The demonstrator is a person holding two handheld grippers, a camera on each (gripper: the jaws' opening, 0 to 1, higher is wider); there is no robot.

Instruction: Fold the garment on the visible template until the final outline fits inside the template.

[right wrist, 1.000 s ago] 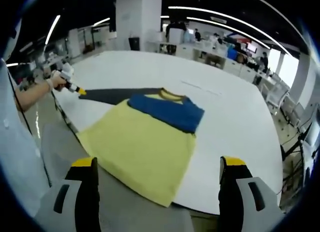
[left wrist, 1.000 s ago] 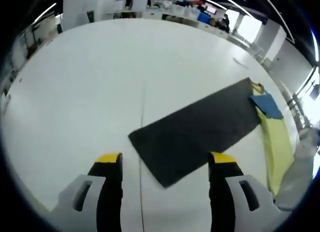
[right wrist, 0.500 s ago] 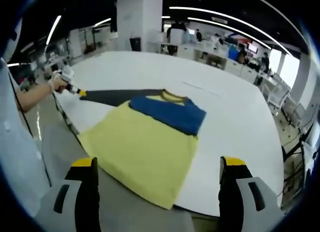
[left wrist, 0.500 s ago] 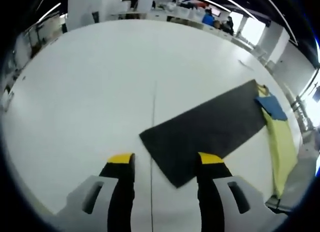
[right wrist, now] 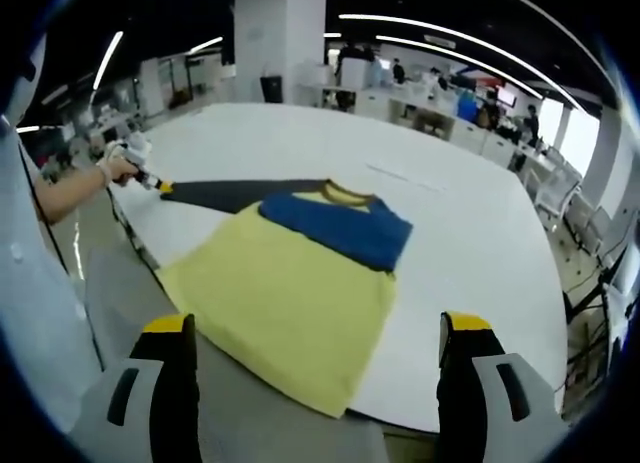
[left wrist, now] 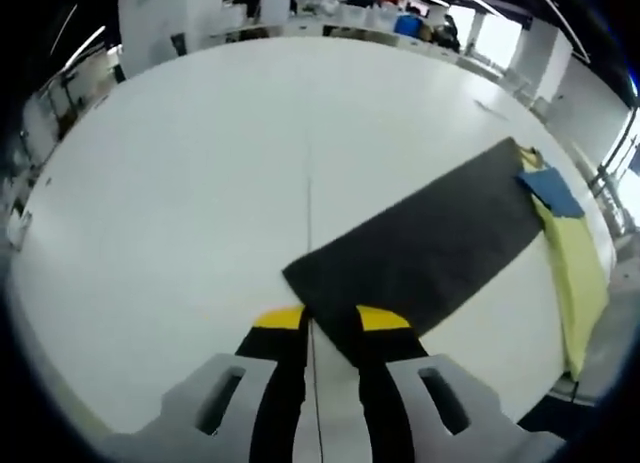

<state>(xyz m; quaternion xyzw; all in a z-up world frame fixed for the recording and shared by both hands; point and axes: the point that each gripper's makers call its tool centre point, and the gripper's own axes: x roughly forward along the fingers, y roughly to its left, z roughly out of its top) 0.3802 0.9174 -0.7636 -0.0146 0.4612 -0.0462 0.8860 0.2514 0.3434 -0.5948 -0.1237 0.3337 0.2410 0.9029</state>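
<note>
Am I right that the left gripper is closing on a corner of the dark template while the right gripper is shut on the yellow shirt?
Not quite. The right gripper is open, its fingers wide apart above the yellow shirt and holding nothing, as the right gripper view shows. The rest stands: the left gripper has its fingers nearly together at the corner of the dark template.

From my remote seat I see a wide white table in an open-plan hall, a white square pillar beyond its far edge, curved ceiling light strips overhead, bright windows far right (glare hides details), and grey floor near left.
</note>
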